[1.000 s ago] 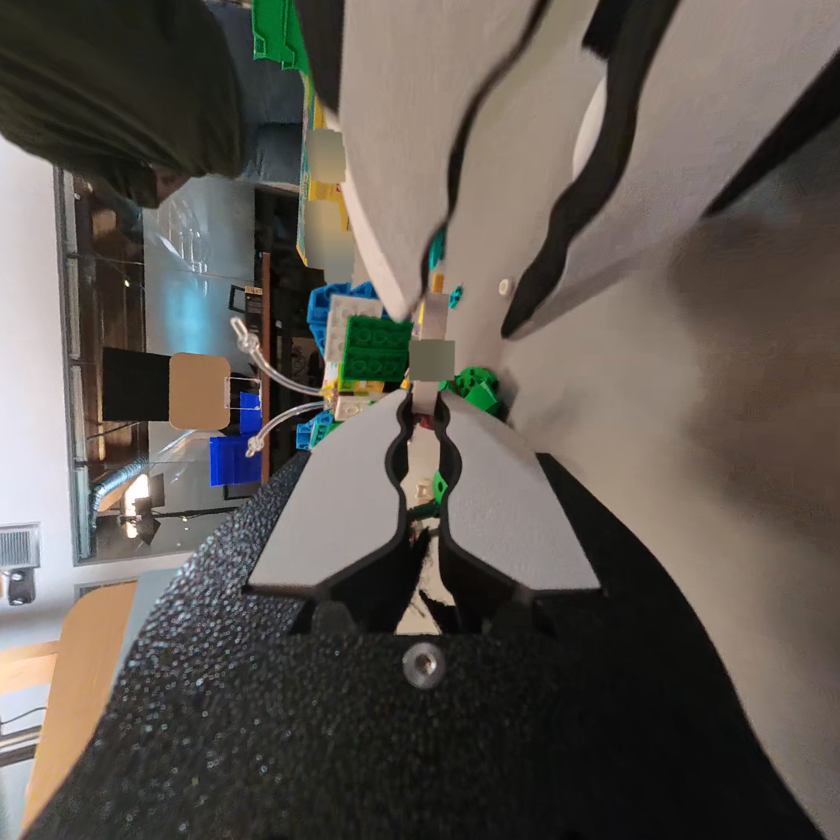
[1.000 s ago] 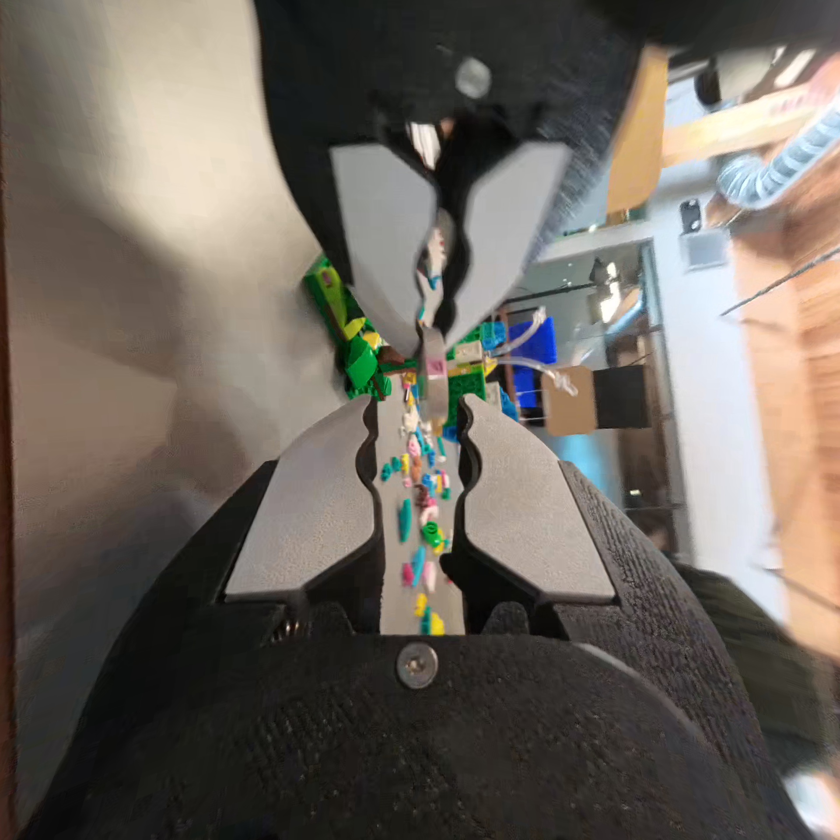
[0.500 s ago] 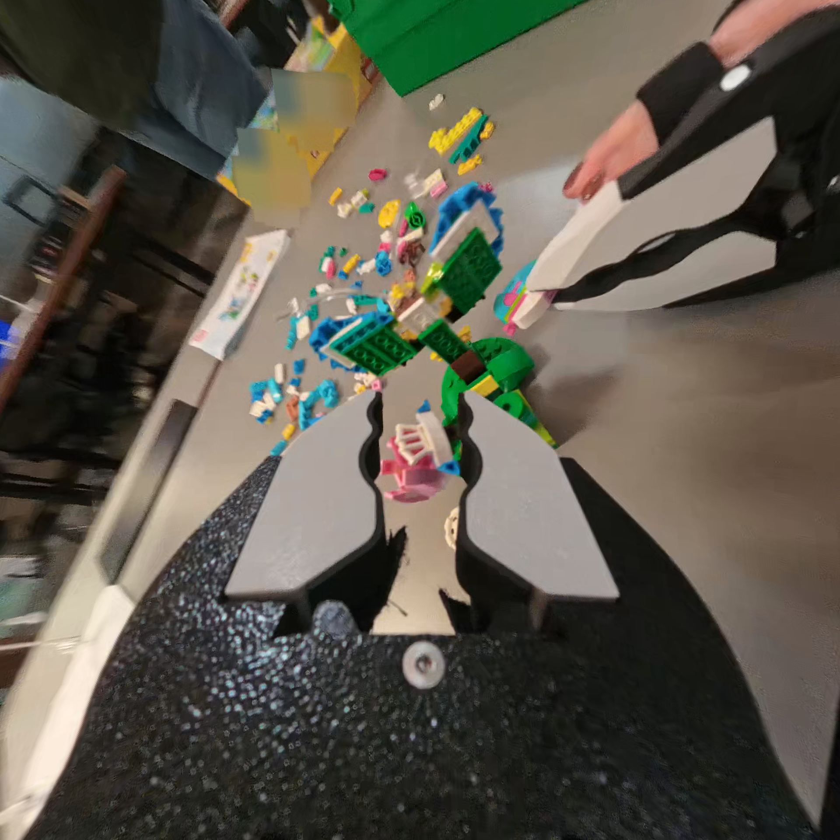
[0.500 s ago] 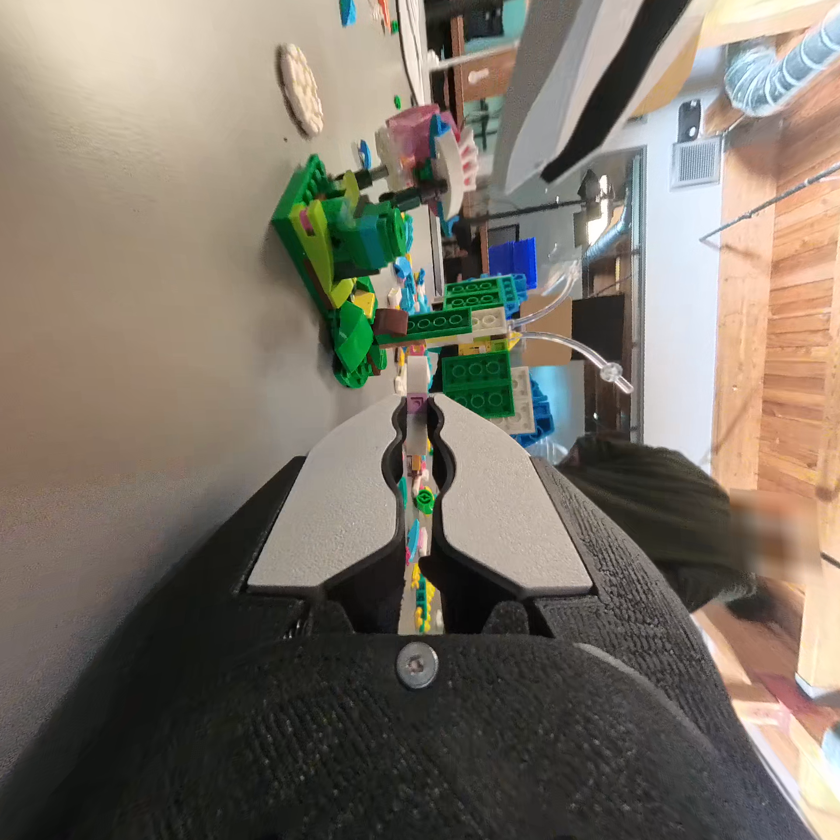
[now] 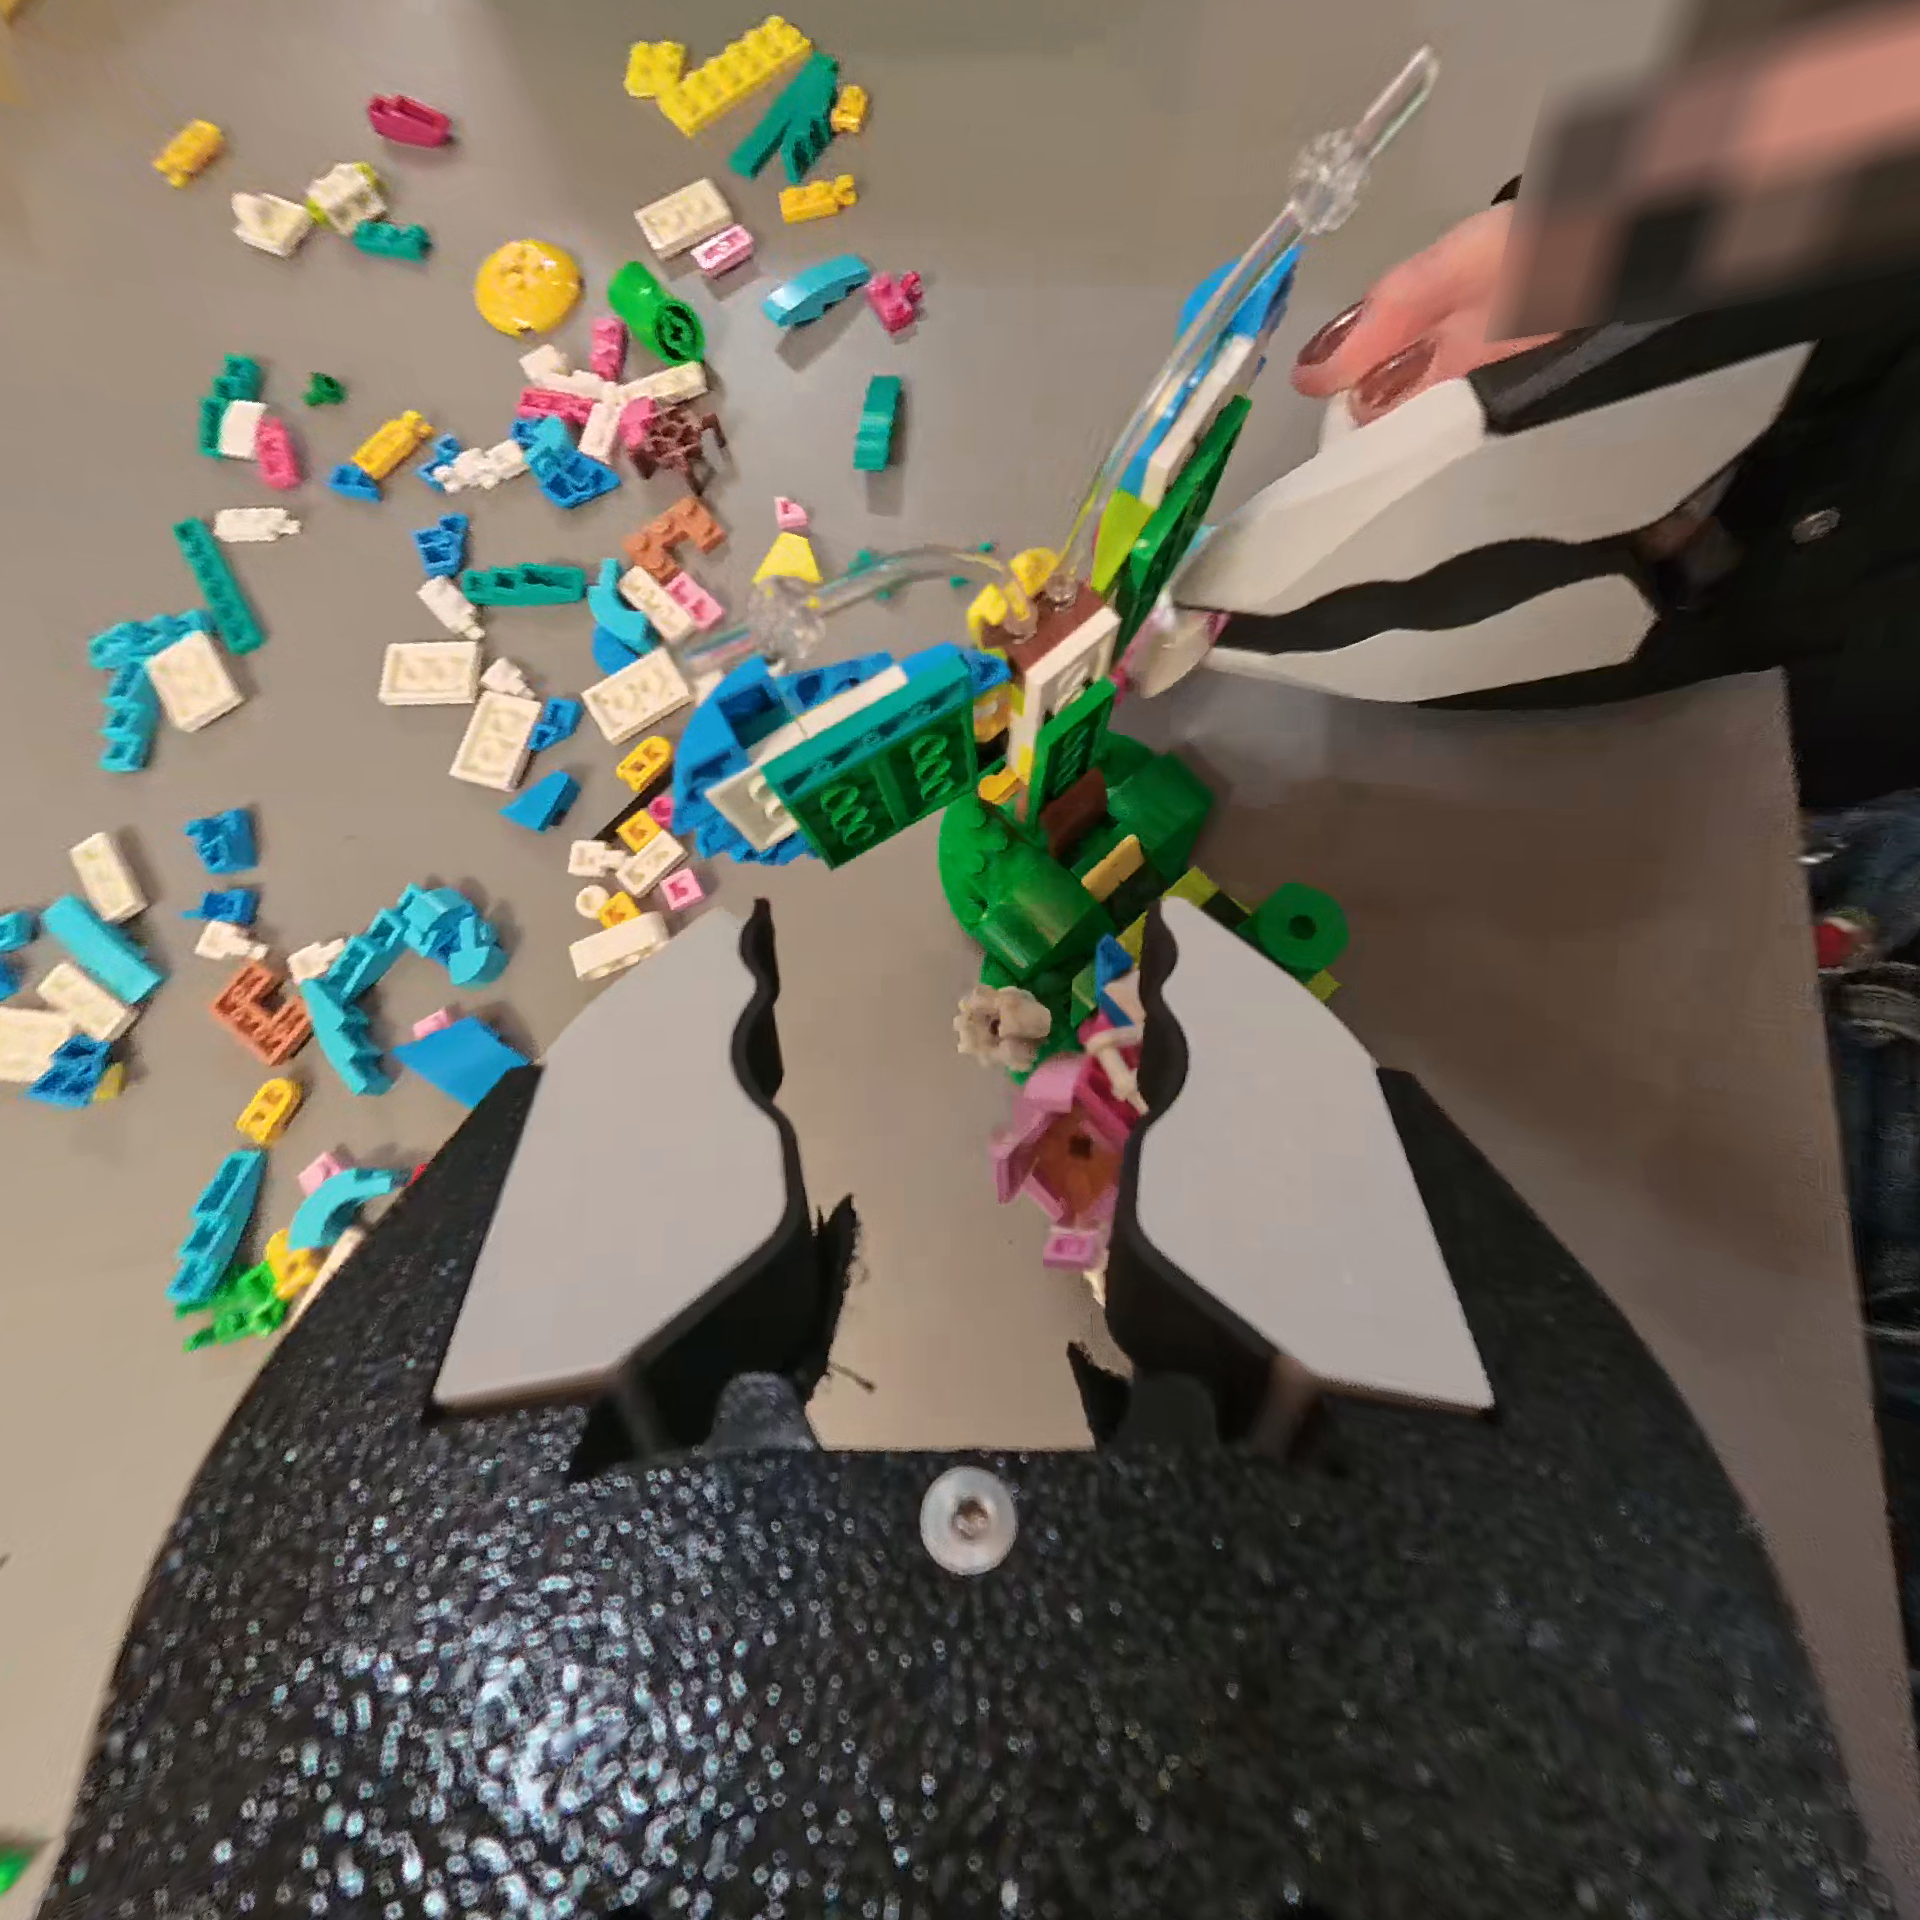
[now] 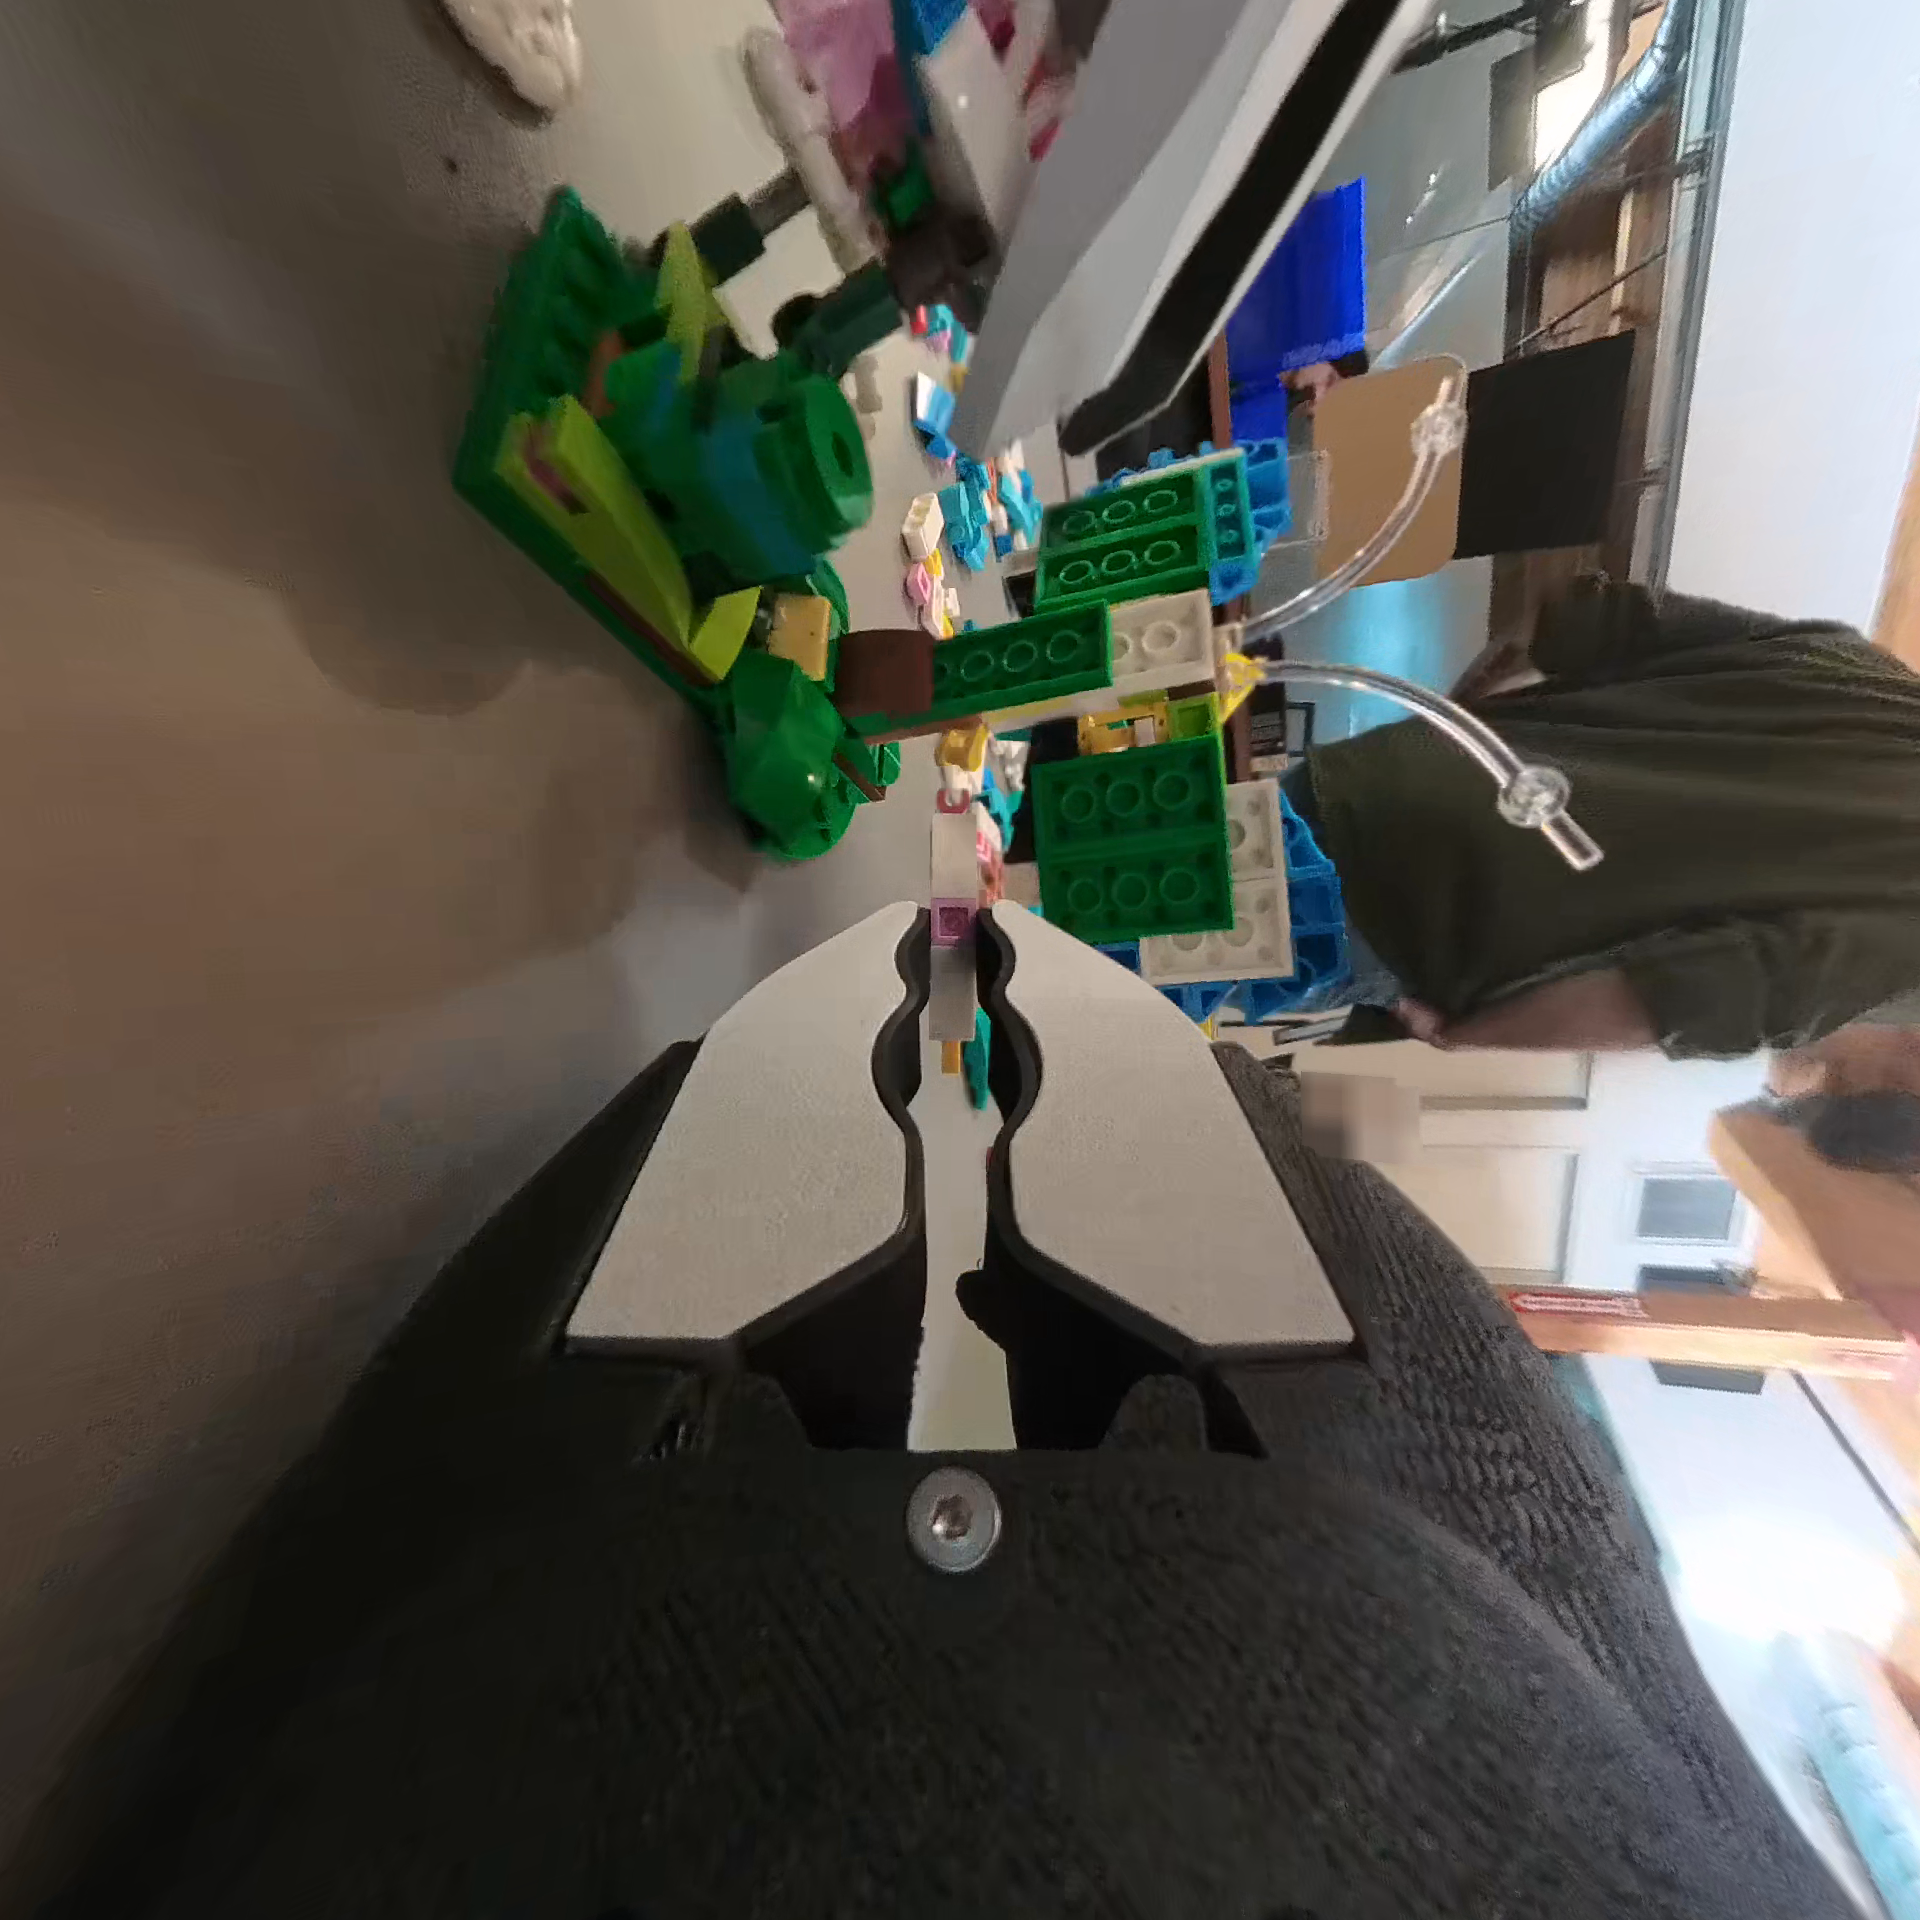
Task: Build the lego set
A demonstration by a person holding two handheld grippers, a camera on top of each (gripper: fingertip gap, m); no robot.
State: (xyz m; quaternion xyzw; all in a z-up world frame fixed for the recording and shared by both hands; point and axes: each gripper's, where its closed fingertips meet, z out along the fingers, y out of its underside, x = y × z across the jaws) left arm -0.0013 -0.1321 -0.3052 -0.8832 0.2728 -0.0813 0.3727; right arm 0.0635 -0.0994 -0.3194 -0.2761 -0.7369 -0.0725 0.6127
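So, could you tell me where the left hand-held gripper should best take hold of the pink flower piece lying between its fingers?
Probably across the broad pink petal body, coming straight down from above. It lies flat on the table, hard against the right finger of the open left hand-held gripper, so centring first should help. The thin white tips toward the green base look too slight to pinch.

Bright, even light on the grey table (image 5: 1455, 935); soft shadows pool beside the green lego model (image 6: 665, 540). Wide-angle bending curves the edges. Motion blur smears the upper right of the left wrist view; window glare whitens the right wrist view's right side.
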